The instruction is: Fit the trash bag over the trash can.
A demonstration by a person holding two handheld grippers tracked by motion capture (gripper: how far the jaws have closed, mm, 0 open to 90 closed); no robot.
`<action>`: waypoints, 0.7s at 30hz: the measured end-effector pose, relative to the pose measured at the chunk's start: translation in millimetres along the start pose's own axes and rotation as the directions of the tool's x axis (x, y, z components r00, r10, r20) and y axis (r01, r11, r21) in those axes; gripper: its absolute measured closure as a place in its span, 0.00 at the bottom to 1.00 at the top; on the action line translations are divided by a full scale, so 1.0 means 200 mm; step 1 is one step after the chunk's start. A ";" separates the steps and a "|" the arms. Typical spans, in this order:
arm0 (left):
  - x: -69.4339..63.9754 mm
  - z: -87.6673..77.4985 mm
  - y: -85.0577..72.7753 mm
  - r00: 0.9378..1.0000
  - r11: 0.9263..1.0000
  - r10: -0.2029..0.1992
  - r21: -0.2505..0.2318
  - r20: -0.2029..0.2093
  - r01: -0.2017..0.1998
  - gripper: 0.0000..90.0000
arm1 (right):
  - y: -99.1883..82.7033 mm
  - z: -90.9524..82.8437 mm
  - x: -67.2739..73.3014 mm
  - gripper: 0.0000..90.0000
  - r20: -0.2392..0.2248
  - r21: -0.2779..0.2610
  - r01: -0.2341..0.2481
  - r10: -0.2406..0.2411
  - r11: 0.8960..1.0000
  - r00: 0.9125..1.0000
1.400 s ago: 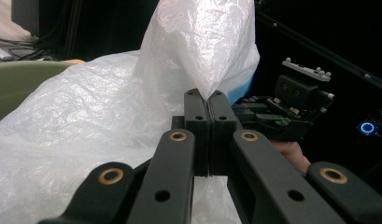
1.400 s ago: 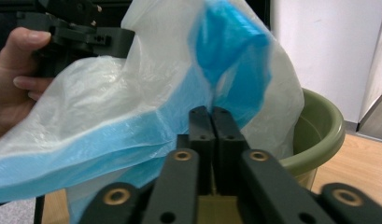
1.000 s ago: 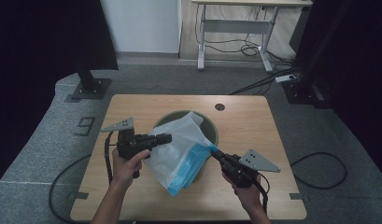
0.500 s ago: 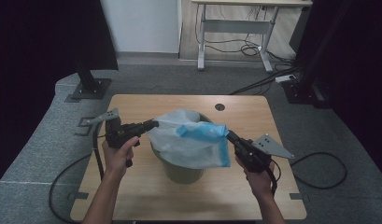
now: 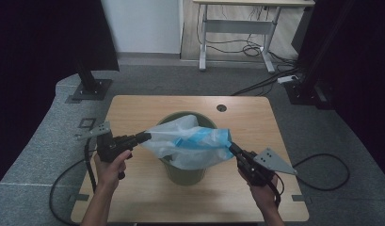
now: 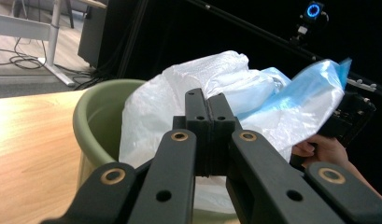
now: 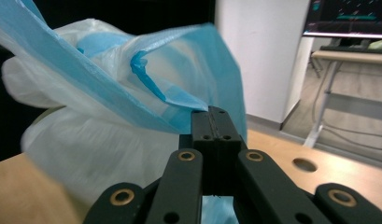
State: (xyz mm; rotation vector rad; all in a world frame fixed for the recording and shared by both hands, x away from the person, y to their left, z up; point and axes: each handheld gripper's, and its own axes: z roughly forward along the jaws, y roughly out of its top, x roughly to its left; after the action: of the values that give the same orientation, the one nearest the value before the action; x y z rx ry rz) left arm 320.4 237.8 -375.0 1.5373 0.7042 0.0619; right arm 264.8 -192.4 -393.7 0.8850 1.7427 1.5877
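Crinkled translucent white-blue bag (image 5: 190, 143) over green bin (image 5: 183, 173); both hand-held grippers clamped, apparently pinching bag edges.

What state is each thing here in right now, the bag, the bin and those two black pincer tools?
Plastic bag: stretched out between the two grippers, above the bin, part hanging inside.
Green bin: upright on the table, mouth partly covered by the bag.
Left gripper: shut on the bag's left edge.
Right gripper: shut on the bag's blue edge.
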 end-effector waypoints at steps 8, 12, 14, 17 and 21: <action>0.00 -0.06 -0.11 1.000 0.999 0.011 0.034 -0.020 -0.010 0.99 | -0.14 -0.10 0.09 0.99 -0.059 0.032 -0.023 0.025 0.999 0.998; 0.02 -0.07 -0.16 1.000 0.998 -0.003 0.055 -0.024 0.004 0.99 | -0.18 -0.11 0.11 0.99 -0.075 0.054 -0.033 0.037 0.998 0.997; 0.02 -0.08 -0.19 1.000 0.998 -0.001 0.065 -0.024 0.003 0.99 | -0.21 -0.11 0.11 0.99 -0.082 0.073 -0.040 0.046 0.997 0.996; 0.03 -0.10 -0.22 1.000 0.997 -0.001 0.079 -0.023 0.003 0.99 | -0.27 -0.11 0.11 0.99 -0.086 0.101 -0.053 0.062 0.993 0.994; 0.05 -0.10 -0.26 0.999 0.995 -0.012 0.101 -0.041 0.016 0.99 | -0.34 -0.10 0.12 0.99 -0.084 0.138 -0.069 0.081 0.988 0.993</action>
State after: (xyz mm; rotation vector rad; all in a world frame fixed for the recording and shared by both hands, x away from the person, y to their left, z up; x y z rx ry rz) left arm 299.3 257.0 -423.7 1.6317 0.7598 0.0472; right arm 229.6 -189.7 -460.1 0.9679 1.9185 1.5946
